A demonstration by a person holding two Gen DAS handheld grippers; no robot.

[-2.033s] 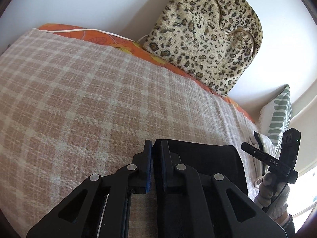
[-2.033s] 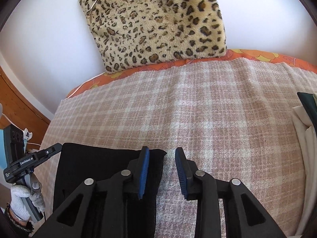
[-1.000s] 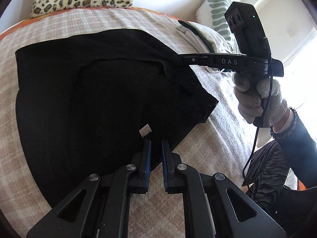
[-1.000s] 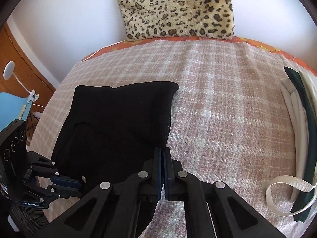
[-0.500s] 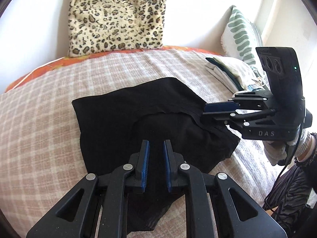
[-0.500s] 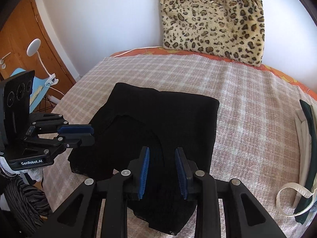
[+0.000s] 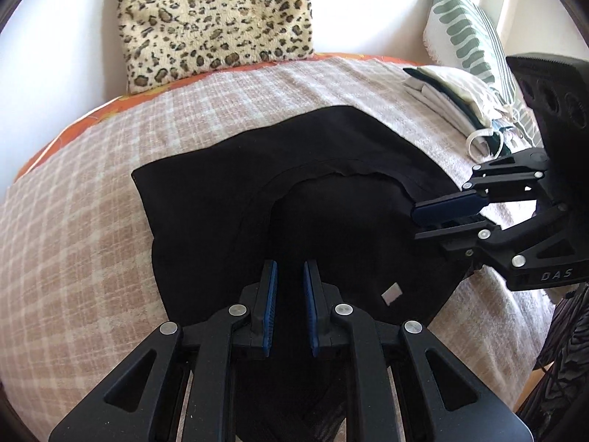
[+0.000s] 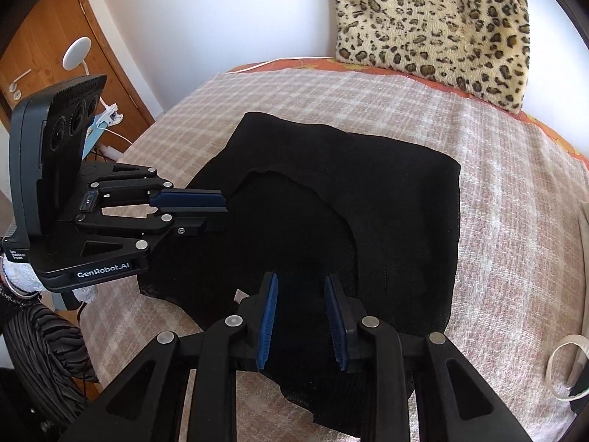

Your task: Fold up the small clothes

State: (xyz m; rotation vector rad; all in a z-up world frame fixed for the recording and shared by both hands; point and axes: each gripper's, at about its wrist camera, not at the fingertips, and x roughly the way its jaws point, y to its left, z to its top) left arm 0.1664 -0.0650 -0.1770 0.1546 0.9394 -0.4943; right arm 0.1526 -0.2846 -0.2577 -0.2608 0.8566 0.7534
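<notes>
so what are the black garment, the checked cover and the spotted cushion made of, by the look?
Black garment: thin matte knit, probably jersey; it lies limp and its near edge looks faintly sheer. Checked cover: coarse woven fabric, likely wool or cotton blend; visible weave, slightly fuzzy surface. Spotted cushion: plush faux fur, going by its short fluffy pile. Fibre content can't be confirmed from sight.
</notes>
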